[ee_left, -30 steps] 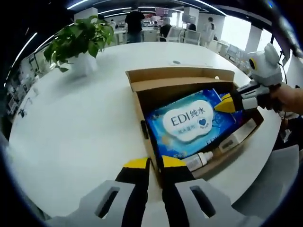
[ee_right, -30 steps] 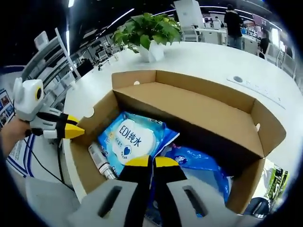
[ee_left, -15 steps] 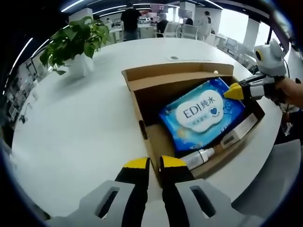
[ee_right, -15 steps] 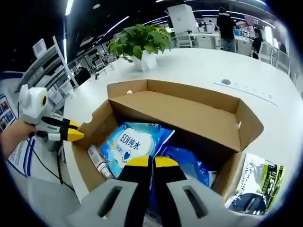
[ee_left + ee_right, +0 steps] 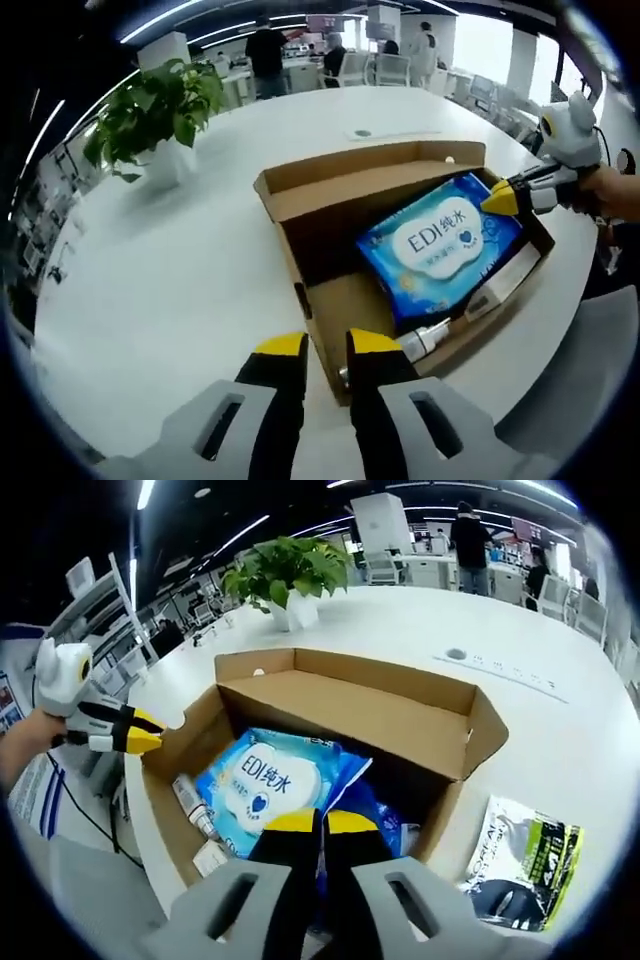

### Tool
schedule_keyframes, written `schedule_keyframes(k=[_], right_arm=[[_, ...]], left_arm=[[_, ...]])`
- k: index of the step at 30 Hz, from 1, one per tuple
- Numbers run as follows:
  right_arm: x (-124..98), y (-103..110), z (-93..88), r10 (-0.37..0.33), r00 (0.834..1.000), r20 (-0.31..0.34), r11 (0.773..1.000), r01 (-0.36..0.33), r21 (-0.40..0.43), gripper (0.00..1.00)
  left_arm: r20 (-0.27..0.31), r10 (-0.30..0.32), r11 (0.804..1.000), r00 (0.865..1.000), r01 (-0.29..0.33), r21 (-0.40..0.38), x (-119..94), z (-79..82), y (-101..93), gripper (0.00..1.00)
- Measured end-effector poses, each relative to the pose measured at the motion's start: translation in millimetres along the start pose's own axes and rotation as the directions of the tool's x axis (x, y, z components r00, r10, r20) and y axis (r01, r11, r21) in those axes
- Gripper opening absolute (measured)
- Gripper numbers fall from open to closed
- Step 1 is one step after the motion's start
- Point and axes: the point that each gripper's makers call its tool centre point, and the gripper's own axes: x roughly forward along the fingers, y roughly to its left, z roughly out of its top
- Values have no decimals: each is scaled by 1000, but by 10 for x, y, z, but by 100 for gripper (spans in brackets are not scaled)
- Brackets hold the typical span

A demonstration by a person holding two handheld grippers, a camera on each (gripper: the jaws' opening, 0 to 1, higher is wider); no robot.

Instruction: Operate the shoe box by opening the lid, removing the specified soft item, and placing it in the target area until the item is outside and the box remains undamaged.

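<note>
While shoe box (image 5: 330, 200) sits open on white table (image 5: 170, 270), I see blue wipes pack (image 5: 440, 245) tilted up inside it. My right gripper (image 5: 320, 823) pinches pack's near edge, jaws closed on it. My left gripper (image 5: 327, 346) hovers at box's near wall, jaws nearly together, nothing between. Small bottle (image 5: 425, 338) lies along box wall beside pack. Printed bag (image 5: 520, 860) lies on table just outside box. Potted plant (image 5: 155, 110) stands well apart.

Matt brown cardboard shoe box (image 5: 300, 190); glossy blue plastic wipes pack (image 5: 440, 245); smooth white table (image 5: 150, 280).
</note>
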Motion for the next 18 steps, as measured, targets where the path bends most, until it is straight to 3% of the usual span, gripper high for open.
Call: schedule_keyframes(k=[6,9,18], right_arm=[[-13,-28,-26,-9,1000,-7,1000,8,-30,0],[-16,-37,-37,-12,1000,-11,999,12,-43,0],[-22,-57,-63,-19,1000,-18,997,18,-70,0]], left_arm=[[25,-46,999,999,46,17,39,144,-183,17],[-13,-98,995,995,99,9,128,120,-309,17],[-52,-185,983,981,185,0,354,104,-563,19]])
